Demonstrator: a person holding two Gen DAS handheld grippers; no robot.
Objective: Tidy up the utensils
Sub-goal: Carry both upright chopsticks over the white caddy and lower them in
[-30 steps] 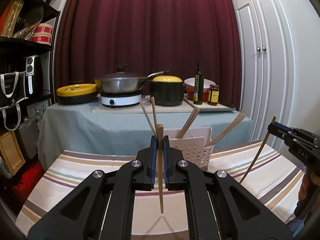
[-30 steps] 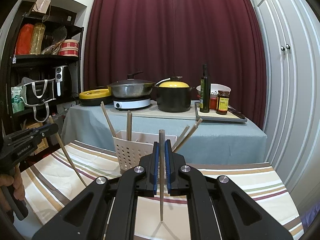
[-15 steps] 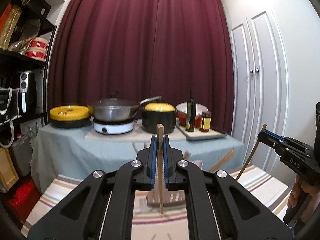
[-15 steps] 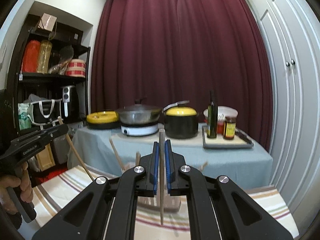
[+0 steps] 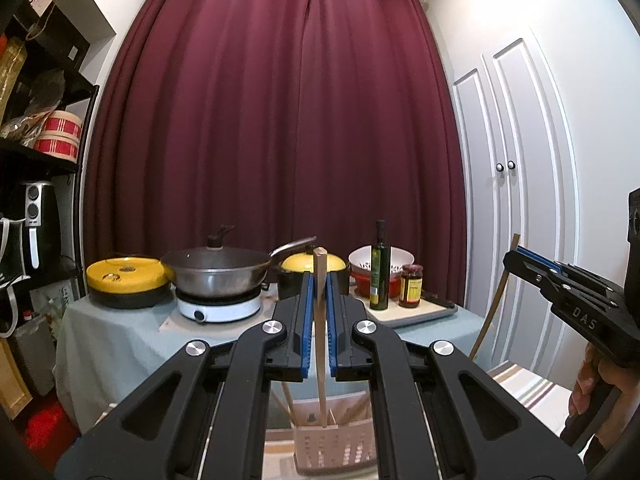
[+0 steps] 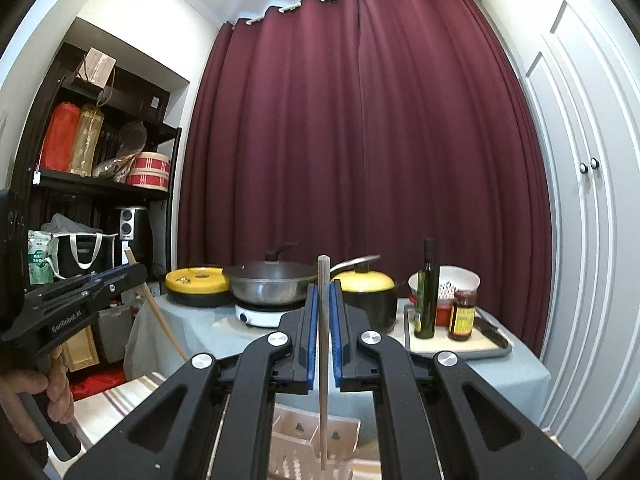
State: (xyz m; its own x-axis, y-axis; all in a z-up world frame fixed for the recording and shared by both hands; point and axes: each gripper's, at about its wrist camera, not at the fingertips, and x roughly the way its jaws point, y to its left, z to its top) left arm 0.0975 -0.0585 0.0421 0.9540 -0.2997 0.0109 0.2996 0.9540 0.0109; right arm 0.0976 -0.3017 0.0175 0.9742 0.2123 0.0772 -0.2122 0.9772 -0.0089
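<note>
Jaws of both grippers clamped on chopsticks, raised higher, utensil basket point(image 5: 336, 446) now directly below.

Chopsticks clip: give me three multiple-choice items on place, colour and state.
1. Where is the white perforated holder?
A. below the grippers
B. on the shelf
C. on the stove

2. What colour is the curtain?
A. green
B. maroon
C. white

3. What does the left gripper hold?
A. nothing
B. a bottle
C. an upright chopstick

A: the holder shows low between the arms.
B: dark red folds fill the back wall.
C: the stick stands clamped between the blue pads; the right gripper grips its own chopstick.
</note>
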